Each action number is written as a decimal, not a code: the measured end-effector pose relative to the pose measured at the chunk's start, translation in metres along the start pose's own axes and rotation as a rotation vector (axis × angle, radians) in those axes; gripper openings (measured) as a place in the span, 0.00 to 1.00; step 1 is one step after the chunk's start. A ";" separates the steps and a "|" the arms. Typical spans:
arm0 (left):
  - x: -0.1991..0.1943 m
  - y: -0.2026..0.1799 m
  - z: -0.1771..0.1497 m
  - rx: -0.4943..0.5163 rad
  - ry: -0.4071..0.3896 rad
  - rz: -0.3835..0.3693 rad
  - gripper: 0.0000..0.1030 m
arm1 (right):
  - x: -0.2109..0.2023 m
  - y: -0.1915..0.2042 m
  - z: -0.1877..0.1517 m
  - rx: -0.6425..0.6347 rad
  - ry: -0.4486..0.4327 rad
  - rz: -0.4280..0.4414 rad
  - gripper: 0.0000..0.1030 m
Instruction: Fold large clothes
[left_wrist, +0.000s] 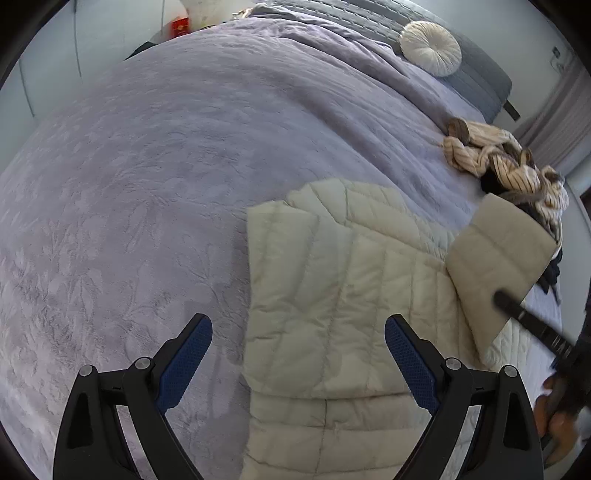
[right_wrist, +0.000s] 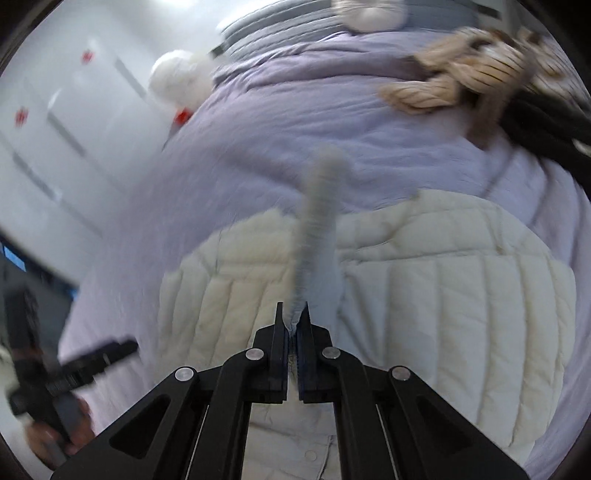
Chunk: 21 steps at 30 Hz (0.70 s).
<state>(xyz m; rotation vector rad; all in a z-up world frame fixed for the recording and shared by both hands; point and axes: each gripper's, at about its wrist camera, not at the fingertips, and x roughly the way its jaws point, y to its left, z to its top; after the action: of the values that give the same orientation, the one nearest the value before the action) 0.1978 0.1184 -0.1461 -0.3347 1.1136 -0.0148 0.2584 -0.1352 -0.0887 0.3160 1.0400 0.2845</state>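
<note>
A cream quilted puffer jacket (left_wrist: 332, 295) lies on the lavender bedspread (left_wrist: 147, 184). My left gripper (left_wrist: 298, 354) is open and empty, hovering over the jacket's left edge. One part of the jacket (left_wrist: 498, 266) is lifted up at the right. My right gripper (right_wrist: 294, 317) is shut on that lifted part of the jacket (right_wrist: 319, 229) and holds it above the rest of the jacket (right_wrist: 443, 288). The right gripper also shows in the left wrist view as a dark bar (left_wrist: 532, 325).
A heap of striped and dark clothes (left_wrist: 506, 162) lies at the bed's right side, also in the right wrist view (right_wrist: 472, 77). A round white cushion (left_wrist: 430, 48) sits near the grey headboard (left_wrist: 480, 70). A white wardrobe (right_wrist: 55, 140) stands left of the bed.
</note>
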 end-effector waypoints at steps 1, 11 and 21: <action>-0.001 0.003 0.002 -0.009 -0.001 -0.011 0.93 | 0.003 0.004 -0.002 -0.008 0.016 0.006 0.04; 0.012 -0.008 0.008 -0.035 0.055 -0.230 0.93 | 0.014 0.012 -0.022 -0.062 0.138 -0.039 0.72; 0.070 -0.068 0.005 0.074 0.202 -0.305 0.92 | -0.054 -0.076 -0.044 0.183 0.041 -0.060 0.72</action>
<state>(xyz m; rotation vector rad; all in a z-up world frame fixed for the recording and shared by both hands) 0.2437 0.0423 -0.1866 -0.4410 1.2486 -0.3664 0.1999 -0.2198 -0.0960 0.4450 1.1162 0.1422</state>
